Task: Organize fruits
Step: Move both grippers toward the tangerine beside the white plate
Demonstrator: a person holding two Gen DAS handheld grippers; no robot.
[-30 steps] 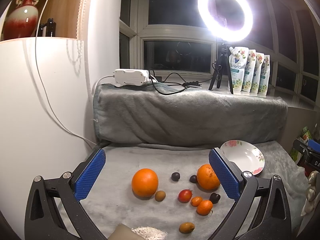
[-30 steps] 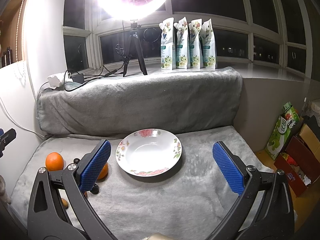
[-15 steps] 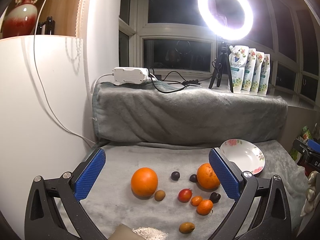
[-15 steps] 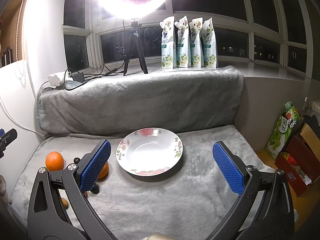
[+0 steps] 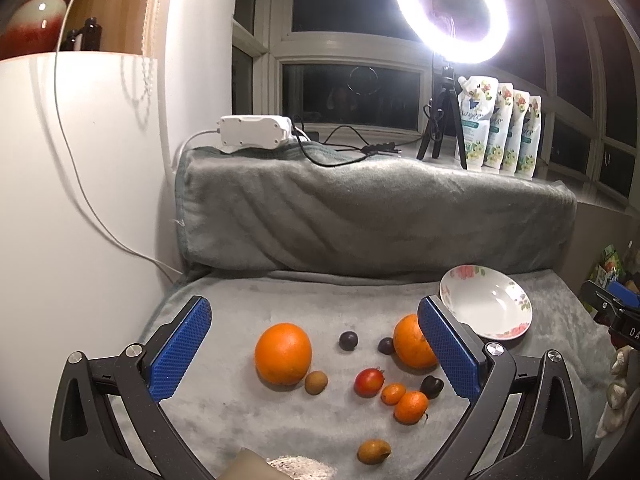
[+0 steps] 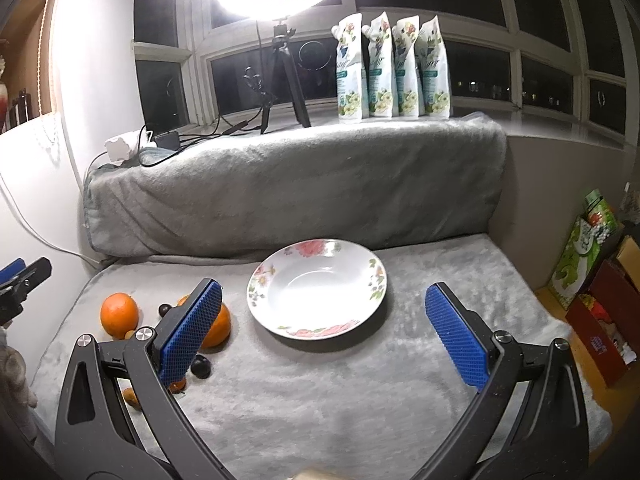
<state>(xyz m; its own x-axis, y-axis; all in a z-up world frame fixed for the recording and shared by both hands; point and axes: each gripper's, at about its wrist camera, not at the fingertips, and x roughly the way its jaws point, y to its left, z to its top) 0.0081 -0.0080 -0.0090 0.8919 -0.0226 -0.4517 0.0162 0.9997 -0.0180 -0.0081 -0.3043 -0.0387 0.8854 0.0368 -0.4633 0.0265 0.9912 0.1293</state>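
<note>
Left wrist view: two oranges (image 5: pixel 283 353), three dark plums (image 5: pixel 348 340), one plate (image 5: pixel 486 307), both hand-held grippers (image 5: pixel 316 348) spread, empty

Left claw (image 5: pixel 316 348) spread wide, right claw (image 6: pixel 324 332) likewise

Both wrist views face the window (sharing the plate (image 5: pixel 486 312)).

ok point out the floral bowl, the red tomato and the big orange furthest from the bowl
floral bowl (image 6: pixel 320 292), right wrist view, on its white inner basin
red tomato (image 5: pixel 368 381), left wrist view, middle of its skin
big orange (image 5: pixel 283 353), left wrist view, centre of its peel
</note>
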